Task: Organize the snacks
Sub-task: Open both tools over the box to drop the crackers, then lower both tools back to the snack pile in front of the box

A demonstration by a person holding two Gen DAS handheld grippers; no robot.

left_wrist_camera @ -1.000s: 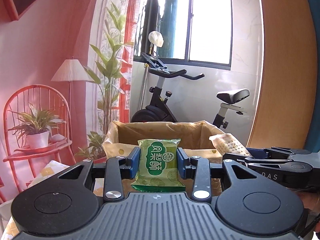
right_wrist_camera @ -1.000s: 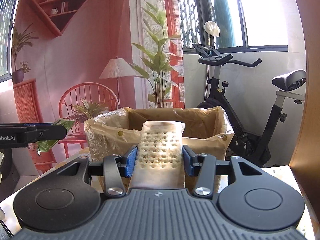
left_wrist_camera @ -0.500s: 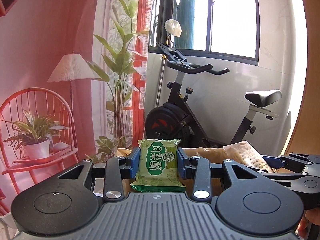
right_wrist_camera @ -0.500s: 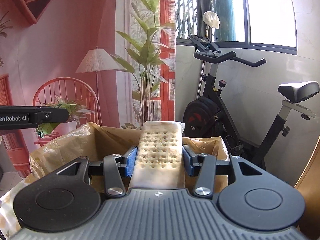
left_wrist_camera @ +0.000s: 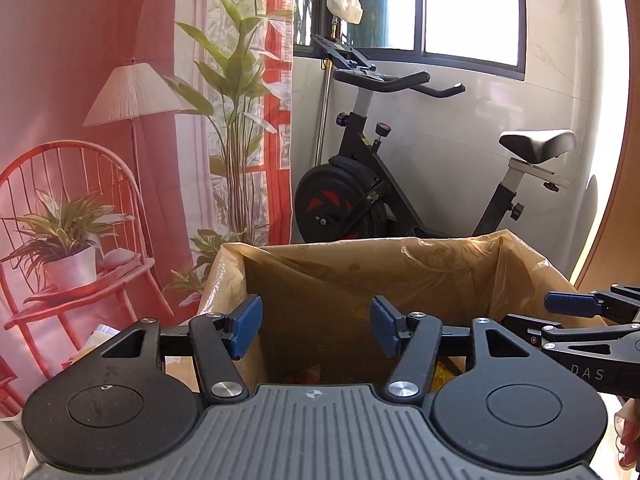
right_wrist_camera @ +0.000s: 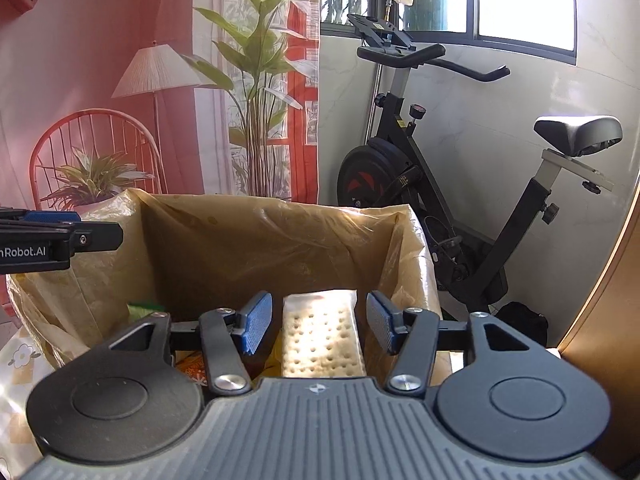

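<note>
Showing both tools over the lined box (left_wrist_camera: 360,276): left tool (left_wrist_camera: 316,330), lower centre, jaws just opened wide, nothing between them. Right tool (right_wrist_camera: 319,326), jaws just opened, pads clear of the cracker packet (right_wrist_camera: 322,340) between them. Green packet (right_wrist_camera: 140,310) lies inside the box, lower left. Exercise bike (right_wrist_camera: 432,184) stands beyond.

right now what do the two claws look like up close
Both match: the left claw and right claw have blue ribbed pads on black link arms with silver pivot screws, round black side housings and a grey ridged front plate. White lettering runs along each side: "DAS" on one, "Robot.AI" on the other. No cables or sleeves show.
</note>
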